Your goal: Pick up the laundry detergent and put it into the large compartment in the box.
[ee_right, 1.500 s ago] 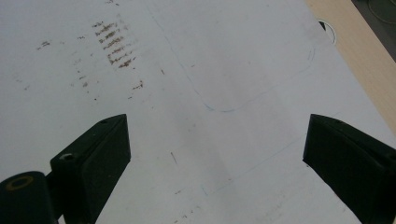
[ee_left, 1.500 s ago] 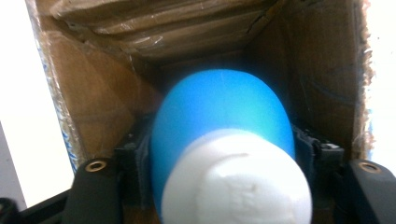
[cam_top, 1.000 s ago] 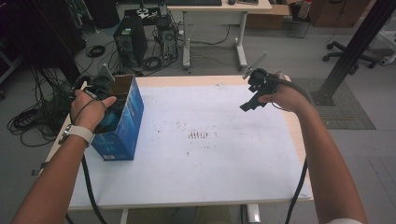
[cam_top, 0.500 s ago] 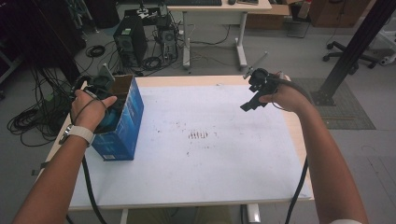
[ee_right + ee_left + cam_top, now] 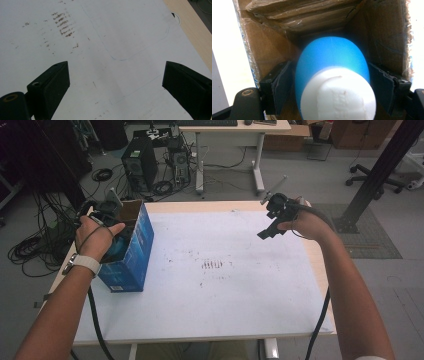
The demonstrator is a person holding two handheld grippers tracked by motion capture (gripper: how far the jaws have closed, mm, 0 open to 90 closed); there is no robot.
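Left gripper view shows your left tongs inside the cardboard box, jaws just opened, a blue bottle with a white cap between them; the pads stand just off its sides. Beyond the bottle lies the box's folded bottom. Your right tongs hang wide open and empty over the white counter, well apart from the box, brown smudges ahead.

In my left gripper view the blue bottle is cut off at the bottom edge, its white cap blurred. In the high view, upper left, my left gripper is hidden inside the box behind my hand.
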